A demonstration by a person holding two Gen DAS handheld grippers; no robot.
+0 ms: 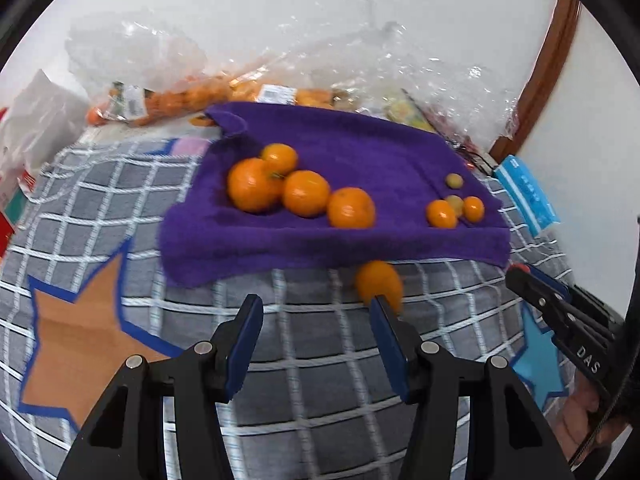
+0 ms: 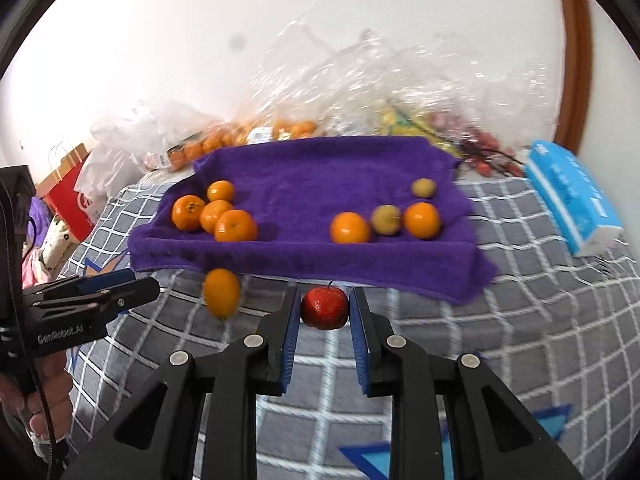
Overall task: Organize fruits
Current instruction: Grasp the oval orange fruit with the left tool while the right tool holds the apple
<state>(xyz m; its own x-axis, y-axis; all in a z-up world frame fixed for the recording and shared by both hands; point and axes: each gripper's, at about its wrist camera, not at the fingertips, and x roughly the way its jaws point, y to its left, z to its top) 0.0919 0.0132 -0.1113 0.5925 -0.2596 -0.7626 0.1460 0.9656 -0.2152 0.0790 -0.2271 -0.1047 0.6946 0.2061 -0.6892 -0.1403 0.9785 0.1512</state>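
Purple towel (image 2: 304,184) spread on a bed covered by a grey, white-checked quilt (image 2: 520,320) with star patches. Four oranges (image 2: 216,216) form a touching cluster on the towel's left part; on its right part lie two smaller oranges (image 2: 350,227) with a yellowish-green fruit (image 2: 386,219) between them, and a second such fruit (image 2: 423,187) a little farther back.

Right gripper (image 2: 325,308), seen in its own wrist view: blue pads pressed to both sides of a red apple (image 2: 324,307), which is held just in front of the towel's near edge.

Left gripper (image 1: 316,320): fingers spread wide with nothing between them. A blurred orange (image 1: 379,285) appears just beyond the tip of its right finger, at the towel's near edge; whether it rests on the quilt cannot be told. The same orange shows in the right wrist view beside the left gripper's tips.

Behind the towel: clear plastic bags (image 1: 160,64) holding more oranges. At right: a blue tissue pack (image 2: 572,204).
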